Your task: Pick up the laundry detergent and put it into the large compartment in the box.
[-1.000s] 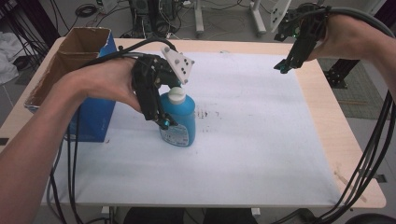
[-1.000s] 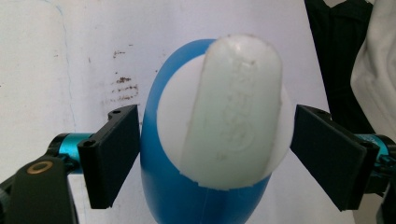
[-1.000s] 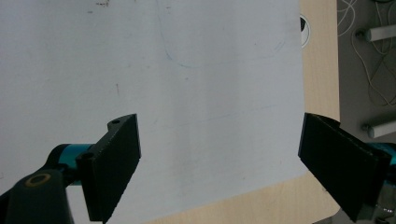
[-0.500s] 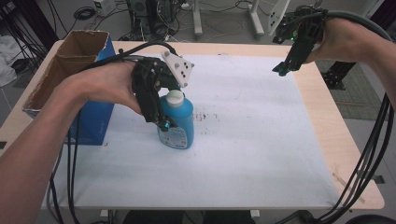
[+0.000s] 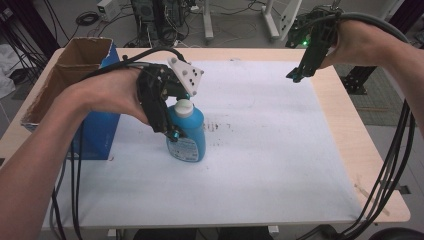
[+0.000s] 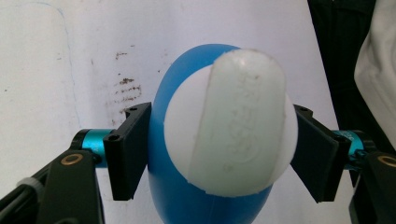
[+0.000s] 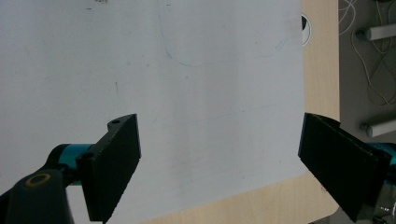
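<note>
A blue bottle (image 5: 187,132) with a white cap (image 6: 236,121) stands upright on the white sheet (image 5: 260,150), between the jaws of the left gripper (image 6: 219,156), which have just been closing and now press its sides from above. The right gripper (image 7: 219,168) hangs well apart, jaws wide, over the sheet's far corner.

Each claw is black, with flat rectangular pads on teal cylindrical mounts and brass-ringed pivots. The left claw (image 5: 170,131) carries a grey three-cornered plate with dark dots; the right claw (image 5: 296,76) shows a green light. Thick black cables trail from both. Both forearms are bare, without sleeves.
</note>
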Tool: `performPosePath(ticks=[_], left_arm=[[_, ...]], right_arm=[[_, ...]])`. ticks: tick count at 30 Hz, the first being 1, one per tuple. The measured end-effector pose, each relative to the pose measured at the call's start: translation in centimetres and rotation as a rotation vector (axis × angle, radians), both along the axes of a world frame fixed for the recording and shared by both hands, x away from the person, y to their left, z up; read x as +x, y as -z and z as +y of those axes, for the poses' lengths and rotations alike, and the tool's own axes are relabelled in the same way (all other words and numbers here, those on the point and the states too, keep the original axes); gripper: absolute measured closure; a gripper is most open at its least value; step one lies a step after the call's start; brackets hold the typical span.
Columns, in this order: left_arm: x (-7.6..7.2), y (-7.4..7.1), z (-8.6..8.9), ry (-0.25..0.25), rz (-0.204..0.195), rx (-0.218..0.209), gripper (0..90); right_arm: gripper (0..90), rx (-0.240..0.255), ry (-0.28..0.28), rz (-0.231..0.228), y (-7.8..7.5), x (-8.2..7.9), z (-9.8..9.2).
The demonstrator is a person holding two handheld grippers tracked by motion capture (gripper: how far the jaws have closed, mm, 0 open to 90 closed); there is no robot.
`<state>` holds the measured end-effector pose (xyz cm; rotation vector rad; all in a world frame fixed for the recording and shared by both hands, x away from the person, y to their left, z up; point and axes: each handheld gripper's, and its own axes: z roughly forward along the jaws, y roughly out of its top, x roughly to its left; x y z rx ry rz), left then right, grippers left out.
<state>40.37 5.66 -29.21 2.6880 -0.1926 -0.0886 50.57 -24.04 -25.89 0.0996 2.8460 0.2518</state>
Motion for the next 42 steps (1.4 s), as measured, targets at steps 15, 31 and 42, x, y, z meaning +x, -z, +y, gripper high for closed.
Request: performPosePath(ticks=[15,31,42], left_arm=[[0.2,-0.2,-0.2,0.016,-0.013,0.019,37.1],[0.4,-0.5,-0.4,-0.045,-0.004,0.044,37.6],[0.6,-3.5,-0.8,-0.071,-0.027,0.065,37.7]], right_arm=[[12.2,0.006,0.0,-0.003,0.1,0.0,-0.3],[12.3,0.01,0.006,-0.008,0.0,-0.2,-0.6],[12.2,0.013,0.003,-0.015,-0.1,-0.2,-0.7]])
